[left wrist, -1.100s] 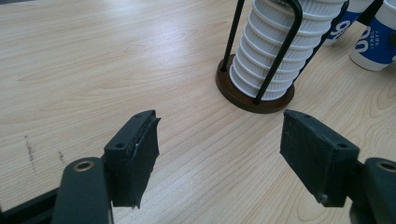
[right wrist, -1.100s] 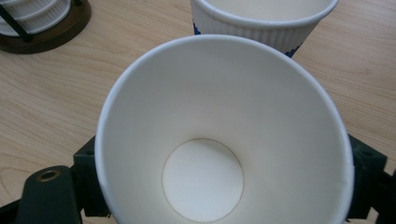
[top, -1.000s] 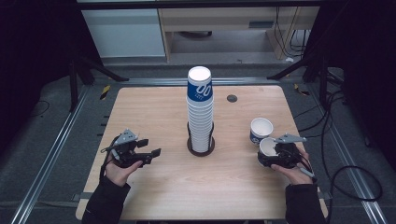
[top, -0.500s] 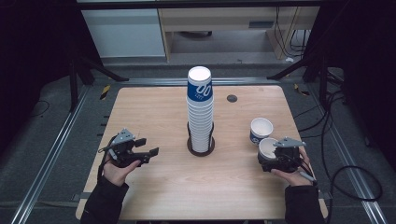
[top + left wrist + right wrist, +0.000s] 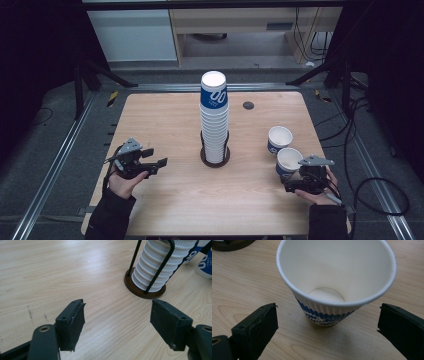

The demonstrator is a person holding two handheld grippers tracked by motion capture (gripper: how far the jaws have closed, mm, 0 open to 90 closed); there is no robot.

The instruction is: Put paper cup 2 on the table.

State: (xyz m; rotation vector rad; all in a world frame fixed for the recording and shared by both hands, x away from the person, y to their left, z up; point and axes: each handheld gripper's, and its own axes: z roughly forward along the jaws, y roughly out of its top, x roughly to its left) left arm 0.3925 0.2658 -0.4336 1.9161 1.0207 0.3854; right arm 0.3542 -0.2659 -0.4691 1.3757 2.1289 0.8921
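Observation:
A white paper cup with a blue pattern (image 5: 337, 277) stands upright on the wooden table (image 5: 170, 200). It is just beyond my right gripper (image 5: 328, 312), whose jaws have just been opening and now stand wide, clear of the cup's sides. From above, that cup (image 5: 289, 161) is at the right of the table, with my right gripper (image 5: 295, 179) just behind it. A second cup (image 5: 279, 139) stands a little farther off. My left gripper (image 5: 159, 164) rests open and empty at the left (image 5: 117, 312), pointing toward the tall stack of cups (image 5: 214, 120).
The stack sits in a dark wire holder with a round brown base (image 5: 145, 291) at the table's middle. A small dark round spot (image 5: 248, 105) marks the far right of the tabletop. Metal rails and cables run along both sides of the table.
My right gripper has let go of the nearer cup and drawn back toward the table's near edge, leaving the cup standing. The left gripper has kept still.

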